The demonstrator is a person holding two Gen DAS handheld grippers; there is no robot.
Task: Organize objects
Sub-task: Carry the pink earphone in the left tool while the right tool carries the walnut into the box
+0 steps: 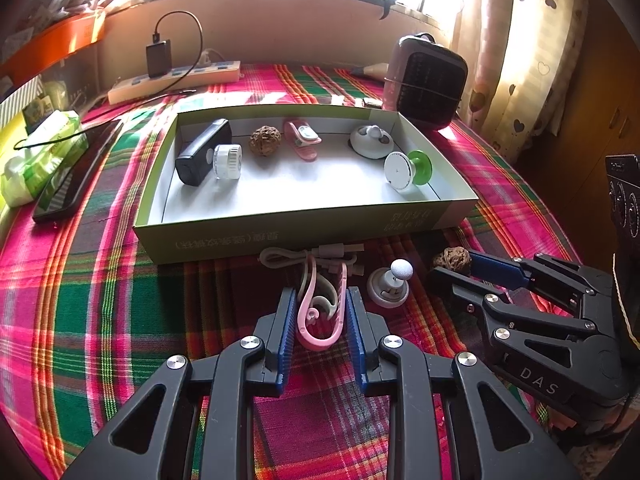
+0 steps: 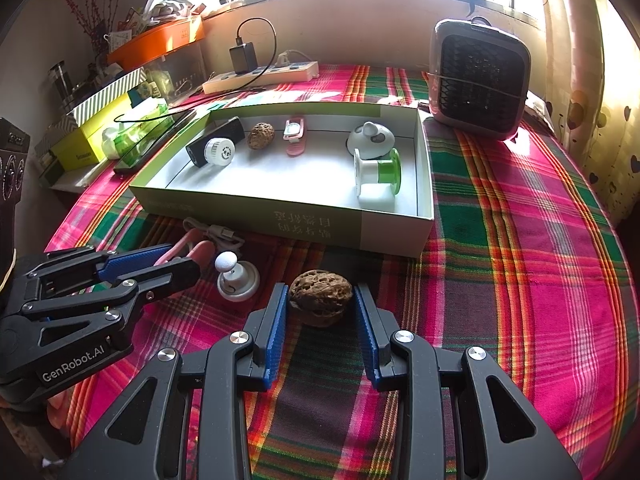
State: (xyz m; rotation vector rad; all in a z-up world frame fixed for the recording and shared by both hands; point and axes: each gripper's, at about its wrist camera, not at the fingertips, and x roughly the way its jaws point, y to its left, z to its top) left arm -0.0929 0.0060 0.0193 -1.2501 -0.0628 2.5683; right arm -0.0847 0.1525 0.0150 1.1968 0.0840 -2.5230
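My left gripper (image 1: 320,295) is shut on a pink hook-shaped clip (image 1: 320,340) that lies on the plaid cloth; its blue pads (image 1: 286,320) touch both sides. My right gripper (image 2: 321,289) is shut on a brown walnut (image 2: 320,300), also down on the cloth. Just beyond both stands an open green-and-white box (image 1: 280,236). It holds a black device (image 1: 202,152), a white jar (image 1: 228,162), a second walnut (image 1: 265,141), a pink clip (image 1: 302,138), a white rounded gadget (image 1: 372,140) and a green-and-white spool (image 1: 408,170).
A white knob on a round base (image 1: 390,284) and a bundled grey cable (image 1: 308,256) lie between the grippers and the box. A fan heater (image 1: 426,80) stands back right, a power strip (image 1: 176,80) at the back, a phone (image 1: 76,176) and tissue pack (image 1: 40,160) left.
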